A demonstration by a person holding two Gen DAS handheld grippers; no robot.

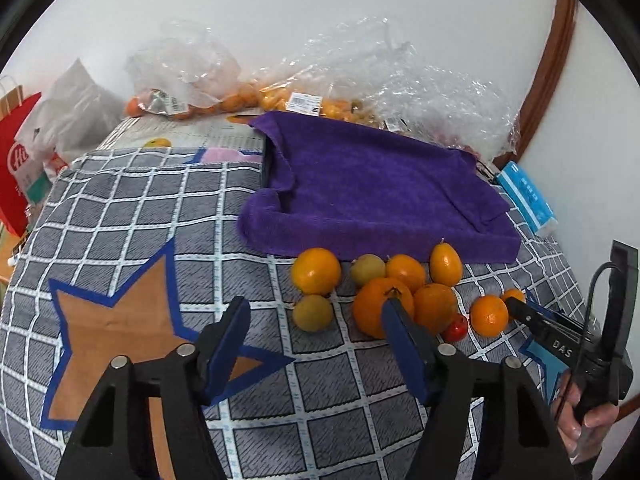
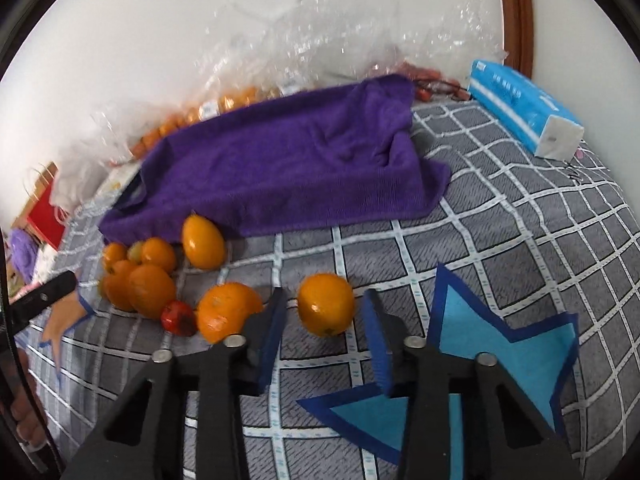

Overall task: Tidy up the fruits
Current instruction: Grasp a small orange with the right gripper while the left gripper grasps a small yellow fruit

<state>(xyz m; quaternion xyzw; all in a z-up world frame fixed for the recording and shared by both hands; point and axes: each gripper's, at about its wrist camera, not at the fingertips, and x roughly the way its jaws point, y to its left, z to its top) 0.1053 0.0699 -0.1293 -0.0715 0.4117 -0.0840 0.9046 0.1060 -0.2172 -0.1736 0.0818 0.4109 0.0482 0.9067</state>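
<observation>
Several orange and yellow-green fruits (image 1: pixel 384 300) and one small red fruit (image 1: pixel 456 328) lie in a cluster on the checked cloth in front of a purple towel (image 1: pixel 372 184). My left gripper (image 1: pixel 316 316) is open and empty, just short of the cluster, its right finger in front of the big orange. In the right wrist view, my right gripper (image 2: pixel 326 312) is open, its fingers on either side of a lone orange (image 2: pixel 326 304) resting on the cloth. The cluster (image 2: pixel 148 280) lies to its left. The right gripper's body (image 1: pixel 560 336) shows at the right of the left wrist view.
Clear plastic bags of oranges (image 1: pixel 280 96) lie along the wall behind the towel. A blue tissue pack (image 2: pixel 520 108) sits at the back right. A red paper bag (image 1: pixel 16 160) stands at the left. Star patches mark the cloth: orange (image 1: pixel 116 344) and blue (image 2: pixel 492 344).
</observation>
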